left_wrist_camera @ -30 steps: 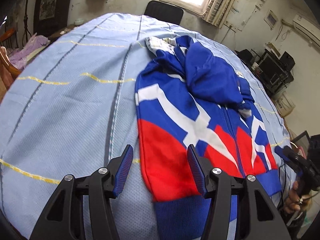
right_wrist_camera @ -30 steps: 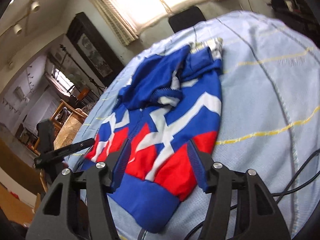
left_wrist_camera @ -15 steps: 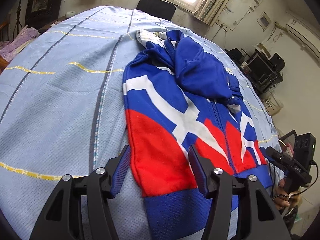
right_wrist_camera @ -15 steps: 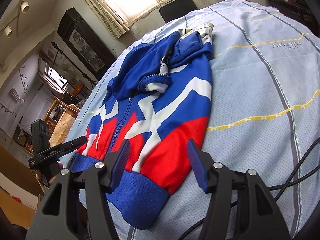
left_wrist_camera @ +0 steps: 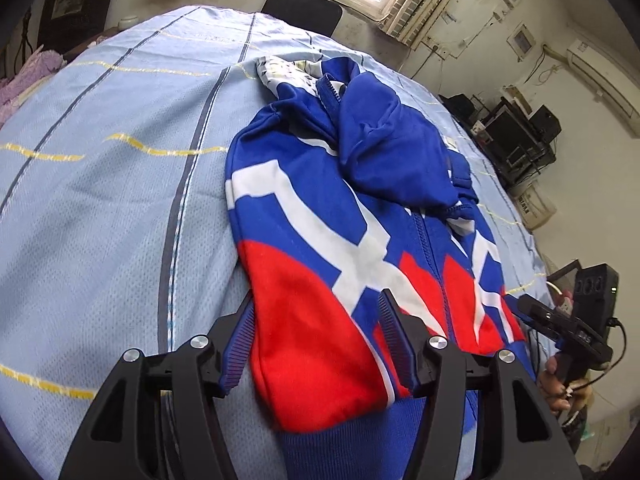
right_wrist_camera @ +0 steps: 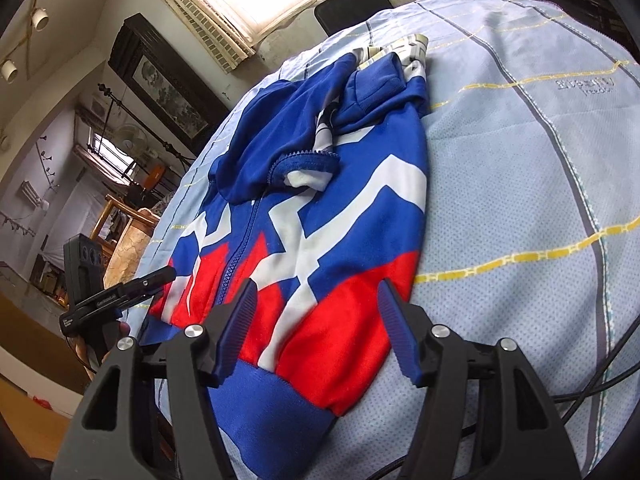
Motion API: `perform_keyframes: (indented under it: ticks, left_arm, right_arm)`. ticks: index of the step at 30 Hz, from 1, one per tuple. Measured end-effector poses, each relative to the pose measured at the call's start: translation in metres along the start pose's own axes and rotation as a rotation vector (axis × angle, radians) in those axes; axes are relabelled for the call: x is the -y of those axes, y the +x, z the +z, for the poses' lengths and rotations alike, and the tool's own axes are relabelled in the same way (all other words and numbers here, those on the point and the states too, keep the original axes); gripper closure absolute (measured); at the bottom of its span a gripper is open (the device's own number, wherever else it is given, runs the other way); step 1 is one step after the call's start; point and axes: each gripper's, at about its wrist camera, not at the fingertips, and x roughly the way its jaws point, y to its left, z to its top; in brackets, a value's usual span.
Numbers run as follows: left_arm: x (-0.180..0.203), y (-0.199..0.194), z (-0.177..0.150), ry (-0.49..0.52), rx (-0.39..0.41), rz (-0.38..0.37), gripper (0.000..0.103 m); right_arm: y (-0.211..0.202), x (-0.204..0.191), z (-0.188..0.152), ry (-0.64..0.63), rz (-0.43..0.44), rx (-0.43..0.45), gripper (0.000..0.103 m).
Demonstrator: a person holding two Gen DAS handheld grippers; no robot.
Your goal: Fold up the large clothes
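Observation:
A blue, white and red zip jacket (left_wrist_camera: 320, 216) lies flat, front up, on the bed, with its blue sleeves (left_wrist_camera: 392, 152) folded over the chest. My left gripper (left_wrist_camera: 316, 300) is open over the jacket's left lower corner, red cloth showing between its fingers and the blue ribbed hem (left_wrist_camera: 348, 444) just below. My right gripper (right_wrist_camera: 318, 286) is over the jacket (right_wrist_camera: 360, 220) at its right lower corner, above the hem (right_wrist_camera: 264, 408). Its jaws are opening and the pads do not press on the cloth.
The light blue bedsheet (left_wrist_camera: 100, 220) with yellow and grey lines spreads wide on both sides of the jacket. Black cables (right_wrist_camera: 600, 384) trail over the sheet's near right edge. A black chair (left_wrist_camera: 300, 8) stands past the far edge, and shelves with electronics (left_wrist_camera: 516, 132) are at the right.
Both grippers have tipped downward and drawn closer to the jacket's lower corners. The jacket itself has not moved.

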Motion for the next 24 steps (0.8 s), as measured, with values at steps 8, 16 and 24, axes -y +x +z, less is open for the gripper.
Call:
perform_keyframes:
  ticks: [8,16,24]
  left_arm:
    - [-0.014,-0.010,-0.002,-0.065,-0.008,-0.083,0.044]
    - [-0.003,0.003,0.010,-0.029,-0.028,-0.066,0.043]
    - [-0.015,-0.009,-0.008,-0.071,-0.035,-0.142,0.044]
  right_arm:
    - [-0.019,0.003,-0.006,0.005,-0.018,0.026,0.042]
    - [-0.012,0.013,-0.001,0.042,0.005,0.011,0.041]
    - [-0.006,0.011,-0.008,0.039,0.073,-0.032,0.044]
